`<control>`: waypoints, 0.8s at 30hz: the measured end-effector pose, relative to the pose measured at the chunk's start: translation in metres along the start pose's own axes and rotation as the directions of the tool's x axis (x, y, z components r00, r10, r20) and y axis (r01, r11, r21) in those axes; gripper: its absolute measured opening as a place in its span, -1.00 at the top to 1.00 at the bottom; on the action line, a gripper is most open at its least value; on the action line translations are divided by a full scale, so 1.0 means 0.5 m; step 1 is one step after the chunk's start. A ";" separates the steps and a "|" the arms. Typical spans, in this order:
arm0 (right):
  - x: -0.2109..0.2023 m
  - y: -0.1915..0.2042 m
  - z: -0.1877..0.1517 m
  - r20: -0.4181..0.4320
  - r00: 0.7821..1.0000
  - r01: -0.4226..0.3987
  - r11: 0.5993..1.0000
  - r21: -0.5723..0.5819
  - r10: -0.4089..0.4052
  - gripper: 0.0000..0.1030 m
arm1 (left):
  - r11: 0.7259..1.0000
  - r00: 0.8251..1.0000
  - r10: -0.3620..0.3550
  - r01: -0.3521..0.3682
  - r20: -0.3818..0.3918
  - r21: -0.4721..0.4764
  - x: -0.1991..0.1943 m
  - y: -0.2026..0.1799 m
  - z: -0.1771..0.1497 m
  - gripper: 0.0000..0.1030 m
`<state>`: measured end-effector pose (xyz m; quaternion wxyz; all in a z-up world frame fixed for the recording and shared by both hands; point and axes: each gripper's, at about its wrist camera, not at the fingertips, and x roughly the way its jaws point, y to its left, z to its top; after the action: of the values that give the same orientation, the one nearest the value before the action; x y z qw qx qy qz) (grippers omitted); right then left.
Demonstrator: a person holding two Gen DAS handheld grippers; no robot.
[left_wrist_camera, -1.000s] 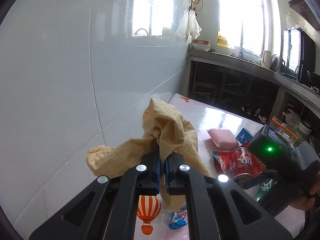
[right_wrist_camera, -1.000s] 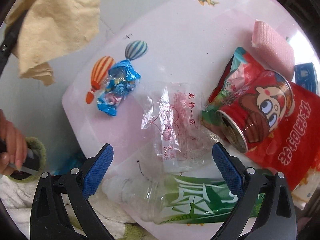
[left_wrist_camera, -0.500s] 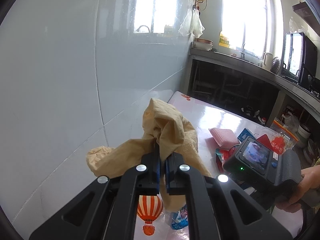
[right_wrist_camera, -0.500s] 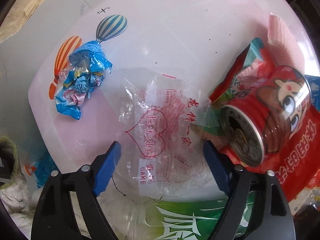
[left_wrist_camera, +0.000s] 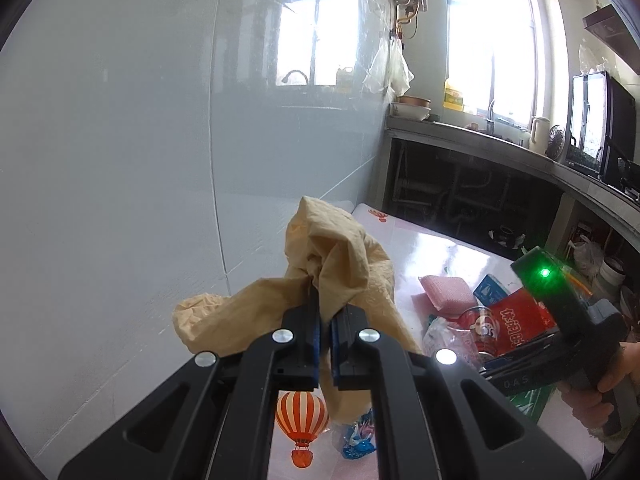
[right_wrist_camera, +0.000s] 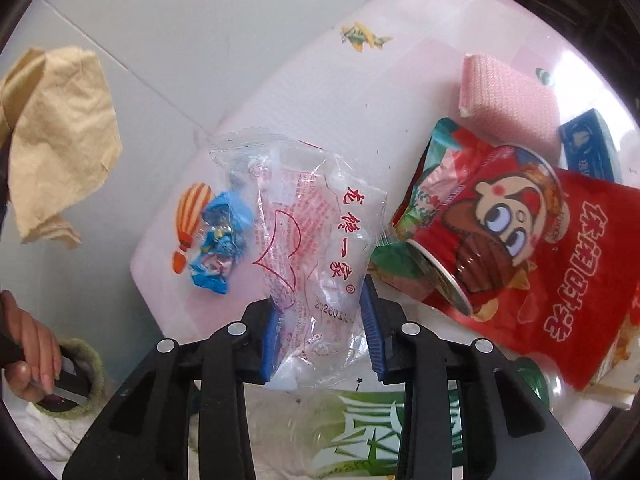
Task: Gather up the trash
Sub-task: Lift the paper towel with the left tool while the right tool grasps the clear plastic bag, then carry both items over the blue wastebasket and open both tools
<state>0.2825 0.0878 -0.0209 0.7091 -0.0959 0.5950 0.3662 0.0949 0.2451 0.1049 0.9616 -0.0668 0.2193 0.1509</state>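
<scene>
Left gripper point(left_wrist_camera: 325, 322) raised over the near left corner of the table point(left_wrist_camera: 432, 248), jaws clamped on a fold of tan cloth point(left_wrist_camera: 340, 264); cloth bunched above the pads and hanging below them, clear of the table.

Right gripper point(right_wrist_camera: 320, 328) pointing steeply down at the table's near edge, jaws closing, about a third apart, with a clear wrapper point(right_wrist_camera: 316, 240) printed in red between the blue pads point(right_wrist_camera: 269, 344). Wrapper crumpled and standing up between them, both pads against its sides, upper part spreading out beyond the tips.

Left of the wrapper, a crushed blue wrapper point(right_wrist_camera: 222, 248) lying on the table beside a printed balloon point(right_wrist_camera: 190, 224). Right of it, a red can point(right_wrist_camera: 480, 228) on its side, open end toward the near left, resting on a red snack bag point(right_wrist_camera: 576, 264). Beyond the can, a pink sponge point(right_wrist_camera: 508, 100) and a blue box point(right_wrist_camera: 592, 148) at the far right. At the near edge under the jaws, a clear bottle point(right_wrist_camera: 360, 432) with a green label, lying flat.

A hand point(right_wrist_camera: 28, 344) at the far left gripping the left handle.
</scene>
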 end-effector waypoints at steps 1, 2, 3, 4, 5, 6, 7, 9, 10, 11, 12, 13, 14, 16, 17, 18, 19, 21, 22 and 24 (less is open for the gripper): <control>-0.032 -0.006 -0.012 0.045 0.999 -0.023 1.000 0.017 0.023 0.36 | 1.000 1.000 -0.008 0.008 0.012 0.001 -0.012 -0.007 0.005 0.93; -0.065 -0.014 -0.029 0.095 0.995 -0.046 0.998 0.036 0.042 0.36 | 1.000 1.000 -0.016 0.016 0.025 0.005 -0.024 -0.016 0.011 0.93; -0.096 -0.024 -0.044 0.139 0.989 -0.061 0.997 0.056 0.053 0.36 | 1.000 0.999 -0.029 0.029 0.037 0.013 -0.036 -0.029 0.016 0.93; -0.130 -0.038 -0.067 0.190 0.980 -0.075 0.994 0.079 0.059 0.35 | 0.999 0.998 -0.045 0.044 0.046 0.026 -0.047 -0.044 0.021 0.93; -0.161 -0.055 -0.095 0.238 0.969 -0.085 0.991 0.103 0.059 0.35 | 0.997 0.996 -0.064 0.061 0.054 0.040 -0.056 -0.061 0.026 0.93; -0.204 -0.073 -0.109 0.278 0.959 -0.090 0.987 0.131 0.050 0.35 | 0.995 0.994 -0.087 0.084 0.062 0.055 -0.065 -0.081 0.030 0.93; -0.238 -0.091 -0.142 0.319 0.947 -0.093 0.982 0.163 0.037 0.35 | 0.991 0.991 -0.116 0.112 0.067 0.068 -0.073 -0.103 0.034 0.93; -0.301 -0.141 -0.217 0.382 0.924 -0.094 0.968 0.233 -0.002 0.35 | 0.978 0.980 -0.189 0.182 0.067 0.101 -0.083 -0.157 0.043 0.93; -0.328 -0.166 -0.258 0.406 0.913 -0.089 0.957 0.277 -0.032 0.35 | 0.968 0.972 -0.229 0.220 0.062 0.121 -0.085 -0.188 0.046 0.93; -0.351 -0.191 -0.303 0.424 0.903 -0.081 0.942 0.326 -0.070 0.34 | 0.953 0.960 -0.276 0.266 0.053 0.144 -0.087 -0.225 0.047 0.93; -0.372 -0.219 -0.349 0.435 0.894 -0.072 0.924 0.375 -0.107 0.34 | 0.935 0.945 -0.325 0.314 0.038 0.166 -0.088 -0.263 0.048 0.93; -0.394 -0.247 -0.395 0.439 0.886 -0.063 0.902 0.427 -0.145 0.33 | 0.912 0.927 -0.374 0.364 0.017 0.190 -0.087 -0.306 0.046 0.93; -0.408 -0.276 -0.447 0.439 0.879 -0.057 0.872 0.486 -0.187 0.33 | 0.884 0.905 -0.425 0.417 -0.006 0.210 -0.088 -0.352 0.041 0.93; -0.422 -0.326 -0.547 0.425 0.867 -0.049 0.803 0.594 -0.261 0.32 | 0.814 0.849 -0.523 0.523 -0.071 0.252 -0.089 -0.453 0.024 0.93; -0.437 -0.338 -0.587 0.417 0.862 -0.052 0.768 0.638 -0.288 0.32 | 0.777 0.821 -0.561 0.568 -0.110 0.271 -0.089 -0.506 0.011 0.93; -0.443 -0.356 -0.629 0.409 0.857 -0.064 0.723 0.688 -0.314 0.31 | 0.737 0.789 -0.596 0.612 -0.152 0.286 -0.086 -0.559 -0.001 0.93; -0.445 -0.376 -0.675 0.402 0.853 -0.078 0.681 0.728 -0.332 0.30 | 0.695 0.755 -0.624 0.654 -0.202 0.297 -0.083 -0.615 -0.015 0.93; -0.444 -0.409 -0.761 0.390 0.849 -0.115 0.597 0.794 -0.356 0.29 | 0.619 0.694 -0.652 0.720 -0.306 0.314 -0.076 -0.726 -0.045 0.93; -0.443 -0.422 -0.804 0.385 0.848 -0.134 0.555 0.821 -0.365 0.28 | 0.586 0.672 -0.651 0.740 -0.353 0.329 -0.071 -0.785 -0.065 0.93; -0.424 -0.445 -0.852 0.364 0.850 -0.157 0.475 0.866 -0.382 0.28 | 0.538 0.649 -0.628 0.761 -0.430 0.363 -0.063 -0.892 -0.107 0.93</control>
<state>0.0887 -0.4003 -0.0102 0.8108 0.3381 0.4771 -0.0265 0.1889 -0.1953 0.0985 0.8854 0.0917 0.3239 -0.3205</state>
